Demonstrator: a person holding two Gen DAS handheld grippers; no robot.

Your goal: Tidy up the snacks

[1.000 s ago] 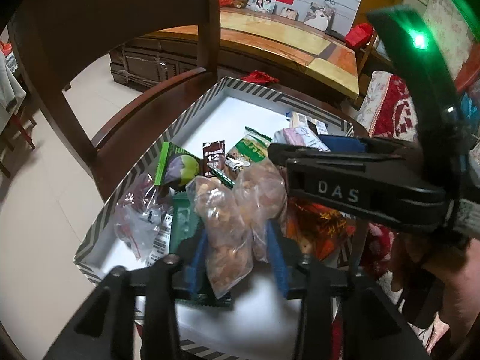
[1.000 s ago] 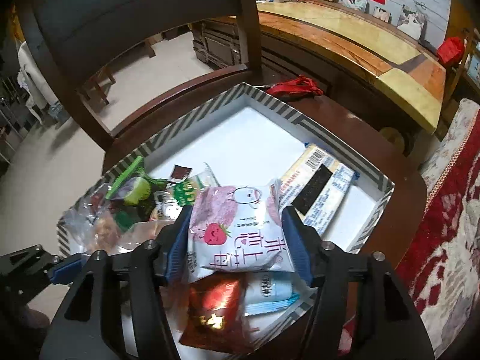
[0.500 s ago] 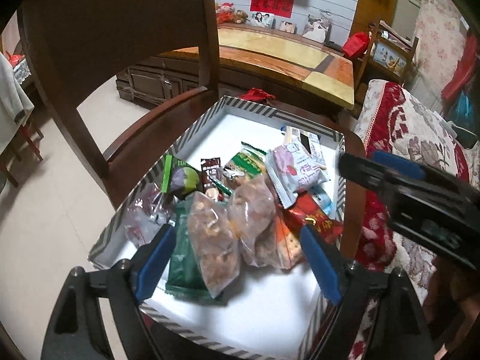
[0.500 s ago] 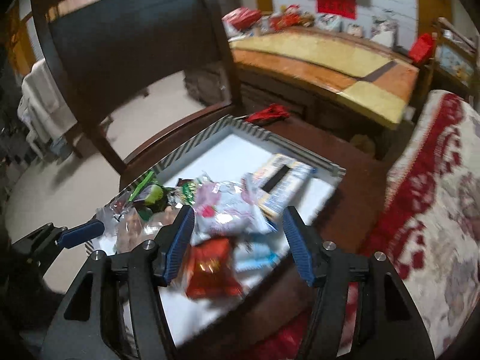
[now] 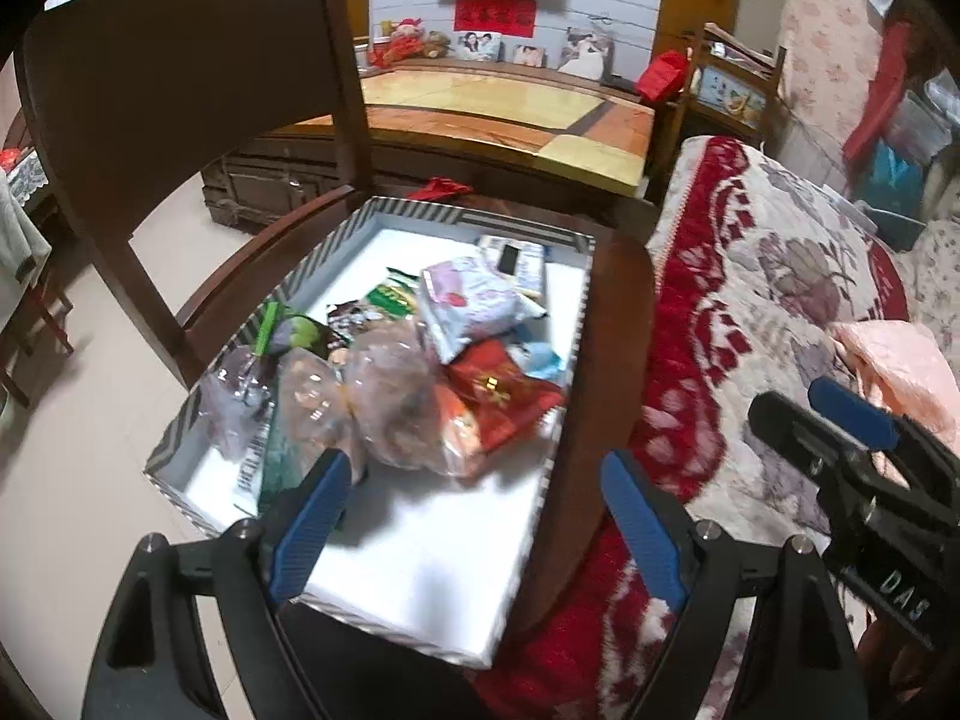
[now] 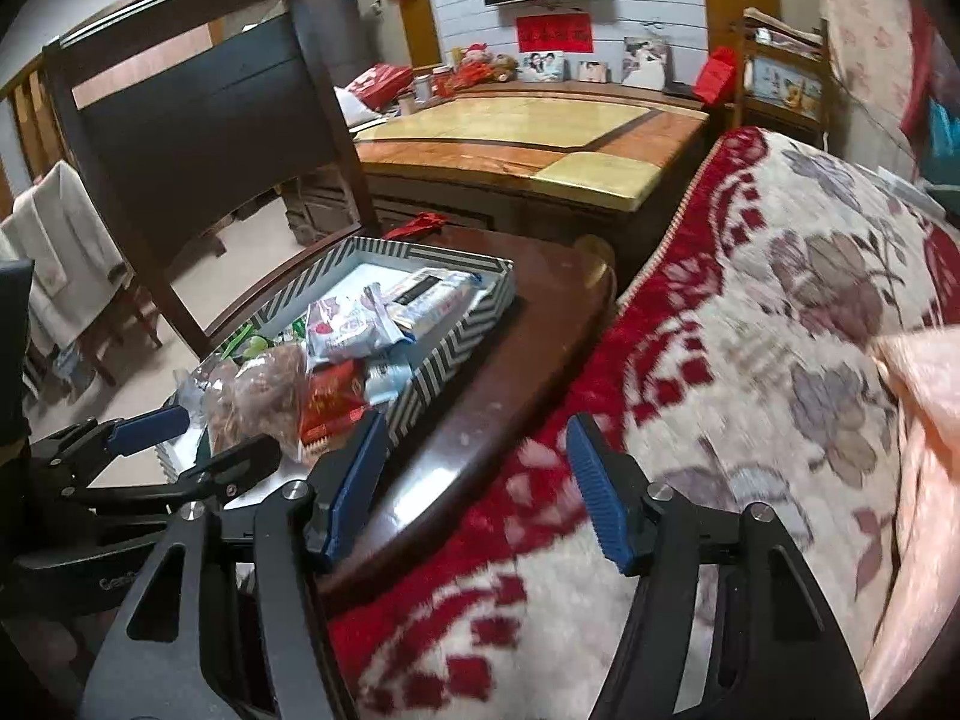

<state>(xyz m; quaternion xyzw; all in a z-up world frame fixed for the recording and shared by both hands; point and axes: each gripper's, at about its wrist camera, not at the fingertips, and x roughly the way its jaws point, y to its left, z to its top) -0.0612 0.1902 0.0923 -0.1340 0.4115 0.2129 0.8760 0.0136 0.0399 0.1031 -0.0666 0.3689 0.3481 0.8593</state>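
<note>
Two handheld grippers hover beside a striped-rimmed tray (image 5: 576, 324) of snacks set on a dark wooden chair seat (image 5: 606, 372). The left gripper (image 5: 474, 516) hangs over the tray's near end, its blue-padded jaws spread wide with nothing between them but bare white tray floor. The right gripper (image 6: 474, 480) sits off the tray's right edge, over the seat's rim and a red-and-cream floral blanket (image 6: 780, 312); its jaws are opening and hold nothing.

The snacks are heaped toward the tray's left side and middle: clear bags of brown nuts (image 5: 384, 402) nearest the left gripper, a red packet (image 5: 498, 390) touching them on the right, a pink-and-white strawberry packet (image 5: 468, 300) just beyond, and a long white packet with a black label (image 5: 516, 255) against the far right corner. Green wrappers (image 5: 288, 330) and a crumpled clear bag (image 5: 234, 396) lie along the left edge (their print is too blurred to read). A green flat packet (image 5: 264, 462) lies under the nut bags near the left edge. The tray's far left corner and near end are bare white.
</note>
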